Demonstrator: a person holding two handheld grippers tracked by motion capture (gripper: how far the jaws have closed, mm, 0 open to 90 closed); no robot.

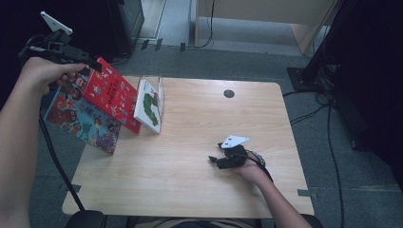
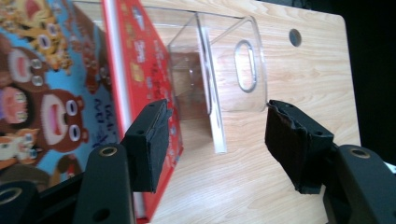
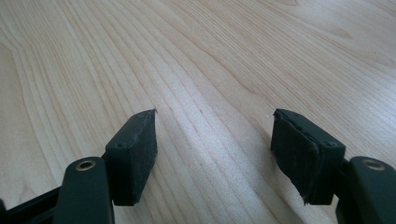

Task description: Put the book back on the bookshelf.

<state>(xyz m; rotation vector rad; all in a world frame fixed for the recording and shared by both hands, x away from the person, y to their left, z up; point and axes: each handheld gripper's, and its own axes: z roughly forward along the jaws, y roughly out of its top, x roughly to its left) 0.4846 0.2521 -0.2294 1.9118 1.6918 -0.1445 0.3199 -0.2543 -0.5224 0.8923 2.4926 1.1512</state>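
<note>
A red picture book [image 1: 111, 95] stands tilted at the table's far left, next to a clear acrylic book holder [image 1: 159, 85]. A white caterpillar book [image 1: 149, 108] stands in that holder. A blue monster book [image 1: 78, 118] leans on the red one's outer side. My left gripper [image 1: 95, 64] hovers at the red book's top corner, open. In the left gripper view the red book [image 2: 140, 70] lies just outside the left pad [image 2: 152, 144], and the gap of the left gripper [image 2: 217, 116] shows the holder [image 2: 233, 60] and bare wood. My right gripper [image 1: 214, 160] rests open on the table, with nothing in the right gripper [image 3: 215, 121].
The wooden table [image 1: 199, 190] has a dark round hole [image 1: 229, 93] near its far edge. The blue book overhangs the table's left edge. Cables [image 1: 328, 118] run over the grey floor at the right, beside a dark stand foot [image 1: 304, 76].
</note>
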